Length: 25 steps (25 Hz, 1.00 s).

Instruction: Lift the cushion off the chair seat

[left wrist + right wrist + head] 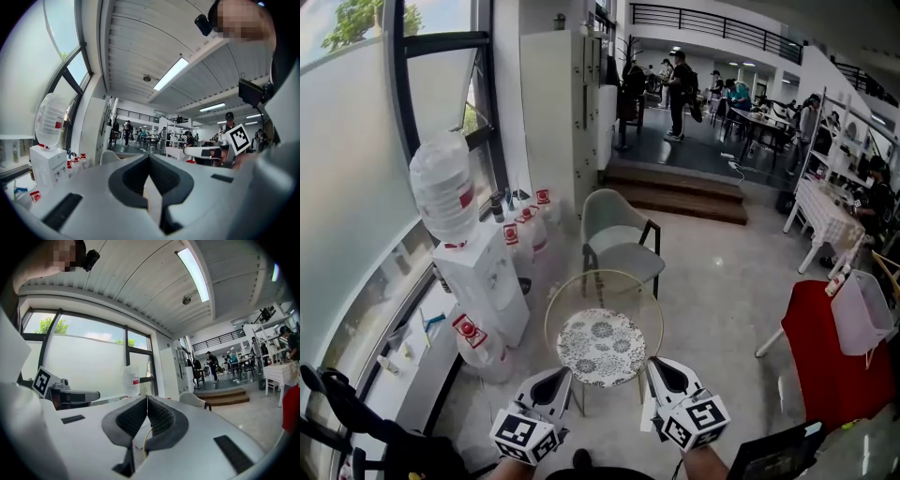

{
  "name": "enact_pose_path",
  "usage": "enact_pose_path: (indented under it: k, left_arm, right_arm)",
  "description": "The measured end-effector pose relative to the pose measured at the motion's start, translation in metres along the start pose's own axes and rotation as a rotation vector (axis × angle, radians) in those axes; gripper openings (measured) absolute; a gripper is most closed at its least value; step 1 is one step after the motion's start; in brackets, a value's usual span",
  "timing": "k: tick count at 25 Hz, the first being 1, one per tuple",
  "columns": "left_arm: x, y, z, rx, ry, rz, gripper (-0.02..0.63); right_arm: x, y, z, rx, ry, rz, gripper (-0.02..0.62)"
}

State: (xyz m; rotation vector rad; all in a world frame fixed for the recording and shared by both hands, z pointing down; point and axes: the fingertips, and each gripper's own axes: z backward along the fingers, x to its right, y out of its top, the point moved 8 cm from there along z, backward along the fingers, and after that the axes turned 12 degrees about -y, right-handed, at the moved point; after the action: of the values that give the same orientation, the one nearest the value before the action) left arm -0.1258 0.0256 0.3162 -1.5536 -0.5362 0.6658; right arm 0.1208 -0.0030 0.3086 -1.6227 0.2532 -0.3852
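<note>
At the bottom of the head view, 2 tools side by side: left gripper and right gripper, each with its marker cube nearest the camera. Both level, aimed away from the person.

In the left gripper view, clenched: tips meet, nothing pinched between them. In the right gripper view, the same: tight together and empty, with only a thin gold line visible through the slit below the tips.

Just ahead of both sets of tips, a round chair with a gold wire rim. Near edge of that rim just beside the 2 tools; contact or not, cannot tell.

Inside the rim, flat on the seat, the cushion: round, pale, with a dark floral print. Not lifted, and clear of either tool.

Behind the round chair, a pale green armchair on dark legs. To the left, a white water dispenser with a large bottle on top, and spare bottles with red caps on the floor beside it. To the right, a red cloth. Farther back, steps up to a room with people at tables.
</note>
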Motion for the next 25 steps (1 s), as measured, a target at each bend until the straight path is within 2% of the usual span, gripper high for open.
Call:
enact_pose_path:
  k: [16,25]
  left_arm:
    - [-0.08,-0.001,-0.005,0.013,-0.048,0.018,0.006]
    - [-0.106,0.0,-0.026,0.001,-0.042,0.037,0.006]
  right_arm:
    - [-0.029,-0.006,-0.075,-0.033,-0.035,0.017,0.009]
    - [-0.02,-0.006,-0.106,-0.048,-0.033,0.002,0.009]
